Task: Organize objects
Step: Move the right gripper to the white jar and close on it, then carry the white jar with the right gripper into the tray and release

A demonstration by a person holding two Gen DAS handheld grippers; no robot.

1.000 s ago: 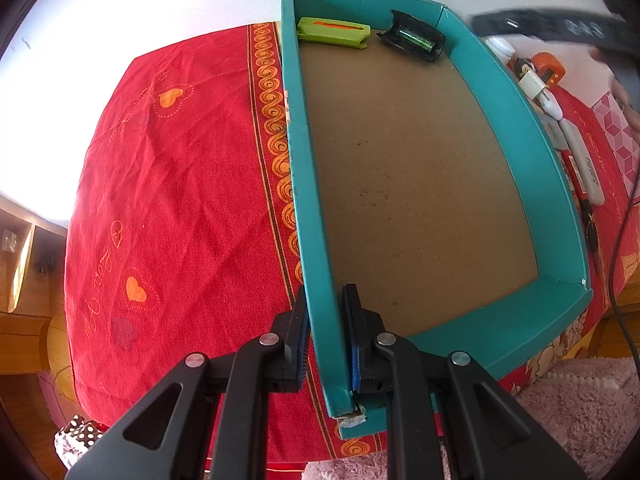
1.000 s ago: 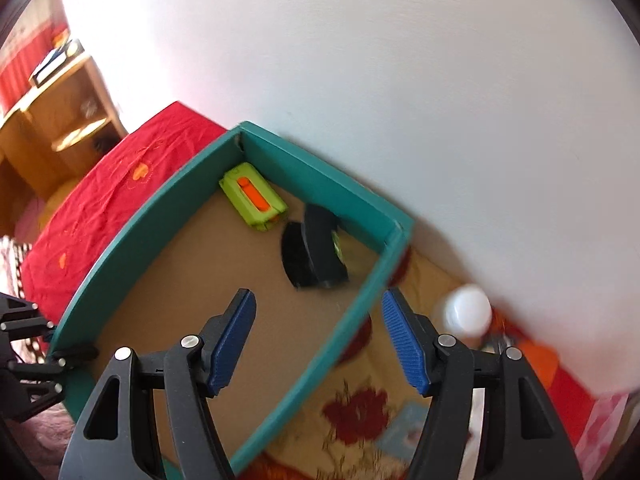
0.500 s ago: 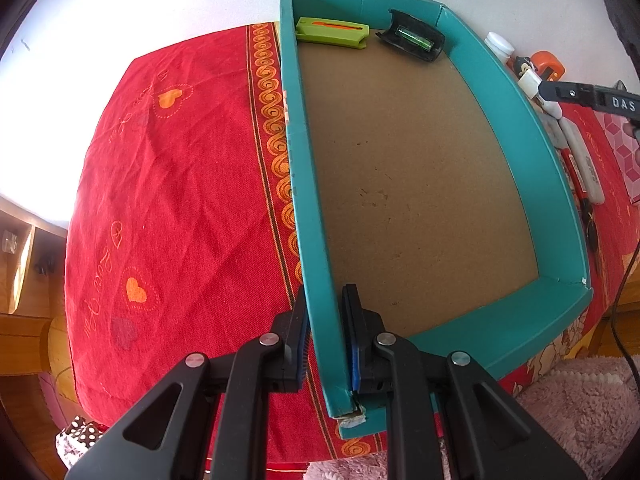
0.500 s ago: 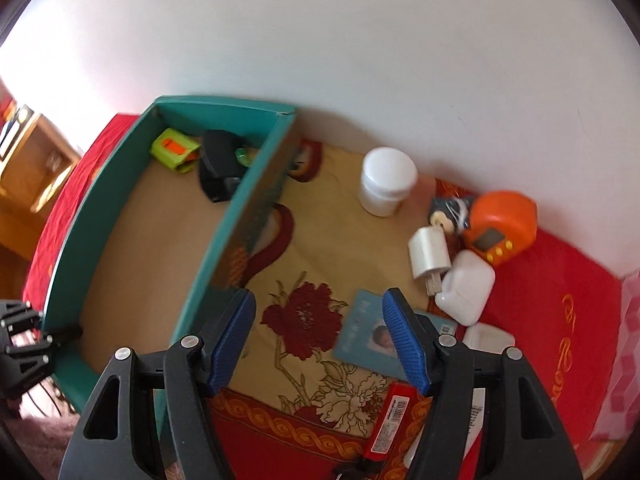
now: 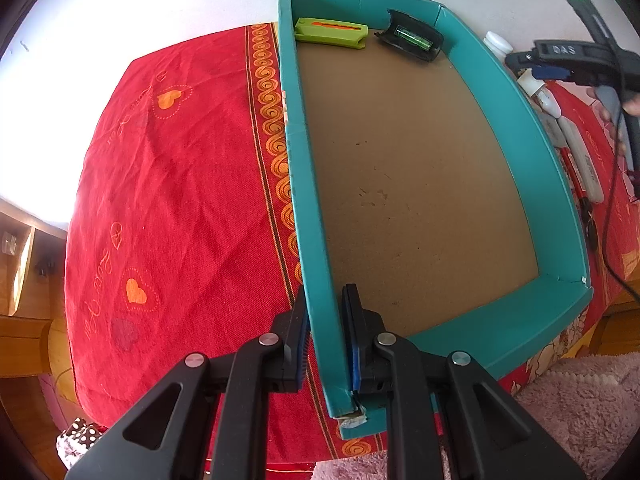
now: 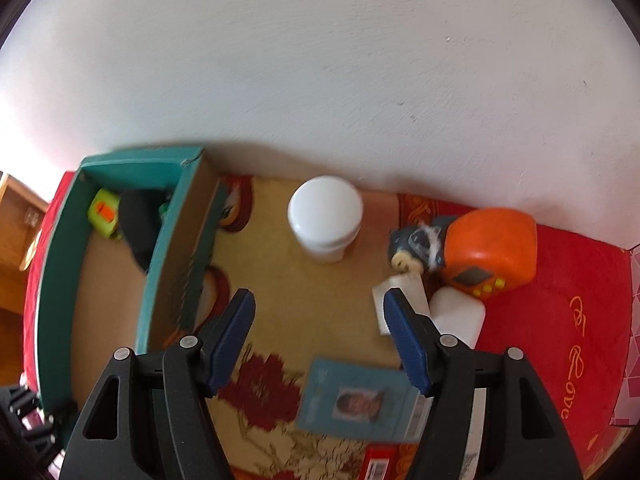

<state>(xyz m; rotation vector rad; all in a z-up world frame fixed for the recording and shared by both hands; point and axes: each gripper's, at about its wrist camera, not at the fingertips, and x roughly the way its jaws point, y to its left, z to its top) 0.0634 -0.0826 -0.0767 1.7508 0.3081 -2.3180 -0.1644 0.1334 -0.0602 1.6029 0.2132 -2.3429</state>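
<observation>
Left wrist view: left hand-held gripper (image 5: 325,326) clamped on the near side wall of the teal tray (image 5: 560,184).
Tray on red cloth (image 5: 180,208); green case (image 5: 331,32) and black level (image 5: 412,40) lie at its far end. Right hand-held gripper (image 6: 319,332) released, jaws apart, nothing between them, above the white jar (image 6: 325,216), orange cube (image 6: 490,252), white charger (image 6: 458,316) and ID card (image 6: 360,398).

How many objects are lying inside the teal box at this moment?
2. A green case lies at the far left corner of the teal box; a black level lies beside it. None seems hidden.
</observation>
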